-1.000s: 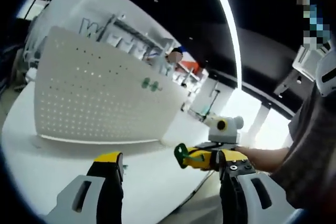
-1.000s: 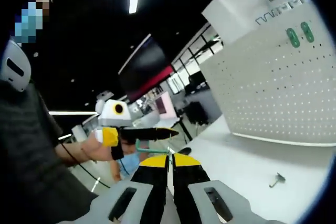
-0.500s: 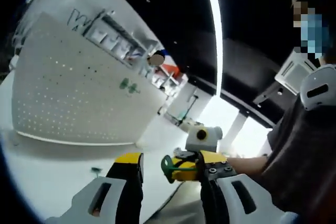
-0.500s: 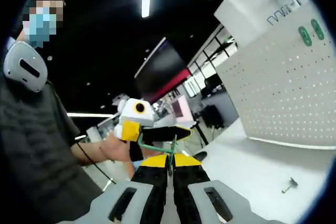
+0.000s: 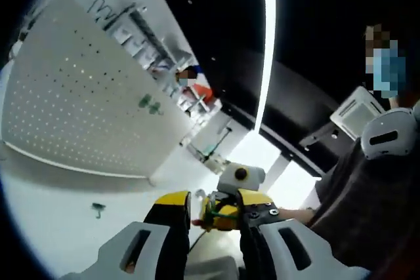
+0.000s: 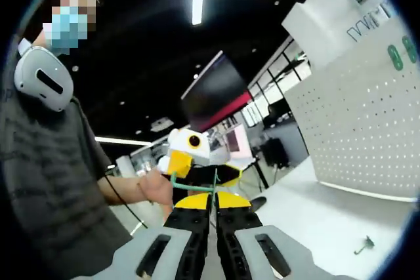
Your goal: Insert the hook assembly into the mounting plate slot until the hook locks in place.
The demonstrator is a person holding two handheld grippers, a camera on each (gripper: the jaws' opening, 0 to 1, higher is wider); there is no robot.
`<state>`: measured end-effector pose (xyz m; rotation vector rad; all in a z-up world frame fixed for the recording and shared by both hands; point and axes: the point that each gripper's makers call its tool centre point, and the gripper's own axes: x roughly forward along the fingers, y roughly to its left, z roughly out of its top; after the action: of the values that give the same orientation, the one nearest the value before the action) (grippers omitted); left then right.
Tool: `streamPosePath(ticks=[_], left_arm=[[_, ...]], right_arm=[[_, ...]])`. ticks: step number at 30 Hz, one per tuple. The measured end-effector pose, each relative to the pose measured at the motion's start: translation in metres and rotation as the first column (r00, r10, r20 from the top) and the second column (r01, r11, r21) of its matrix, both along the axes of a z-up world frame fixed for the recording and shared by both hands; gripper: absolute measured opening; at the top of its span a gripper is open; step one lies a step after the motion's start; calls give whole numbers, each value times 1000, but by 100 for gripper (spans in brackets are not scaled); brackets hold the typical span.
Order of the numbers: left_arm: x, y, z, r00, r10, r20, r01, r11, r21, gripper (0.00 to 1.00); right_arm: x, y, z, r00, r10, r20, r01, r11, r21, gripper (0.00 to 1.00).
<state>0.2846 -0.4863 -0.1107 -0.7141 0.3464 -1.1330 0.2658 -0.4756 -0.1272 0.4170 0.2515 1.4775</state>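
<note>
right tongs (image 6: 213, 202): jaws pinched together on the green hook assembly (image 6: 194, 187), up in the air in front of us
left tongs (image 5: 214, 209): jaws apart, empty, sitting around the hook and the other tongs' tips
pegboard mounting plate (image 5: 72, 106): standing on the tabletop (image 5: 46, 208), well apart from the hook
small loose part (image 6: 362, 246): lying on the tabletop
progress: we'd say early, nothing inserted yet, whole slot-and-lock bit left

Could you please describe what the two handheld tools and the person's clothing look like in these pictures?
The left tool and the right tool each have pale grey slotted bodies and black jaws capped in yellow. A thin black cable runs along the person's forearm. The person wears a dark grey short-sleeved shirt and a white headset.
</note>
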Motion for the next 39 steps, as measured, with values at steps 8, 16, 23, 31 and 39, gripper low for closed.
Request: streamPosePath(ticks=[8,16,23,31,39], left_arm=[[-4,1,-4,1000,-21,1,21,1000,3,7],[-4,1,-7,1000,-9,17,8,999,50,4],[0,0,-9,999,8,49,-13,994,107,2],[4,2,-24,998,33,60,-45,975,218,2],[18,25,-39,985,168,24,-168,940,295,2]], right_arm=[[-3,1,3,1000,25,6,-25,999,23,0],[-3,2,0,999,38,-22,-38,999,14,0],[3,0,-4,1000,8,6,-8,999,-37,4],[7,2,-19,999,-31,37,36,989,-145,6],[13,2,-40,991,-71,114,105,942,-320,6]])
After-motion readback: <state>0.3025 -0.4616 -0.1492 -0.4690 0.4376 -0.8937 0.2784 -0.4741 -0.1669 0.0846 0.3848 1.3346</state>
